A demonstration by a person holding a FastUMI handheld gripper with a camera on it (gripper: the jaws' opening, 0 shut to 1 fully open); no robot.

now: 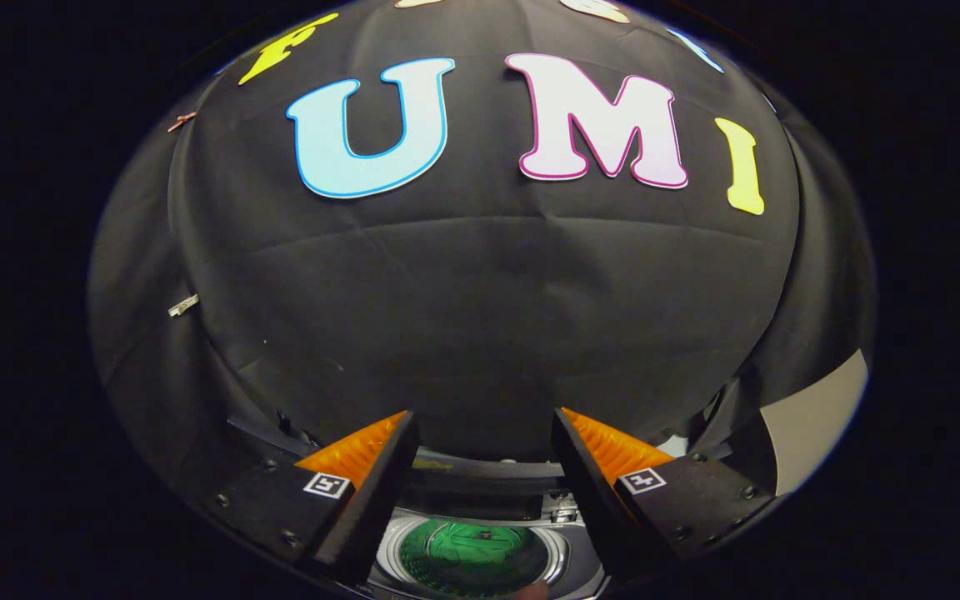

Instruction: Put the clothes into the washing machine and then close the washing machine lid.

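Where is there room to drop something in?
The open tongs hold nothing, so the gap between them is free. Below that gap sits the washing machine's round opening, ringed by a pale rim, with something green inside. The machine's back edge crowds it.

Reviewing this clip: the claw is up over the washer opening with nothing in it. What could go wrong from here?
1. The claw is open and empty, facing the booth wall; a blind descent could hit the drum rim.
2. Something green lies in the drum, maybe clothing; if any sticks up, closing the lid could trap it.

one washing machine (480,533); one gripper (484,433), fingers apart
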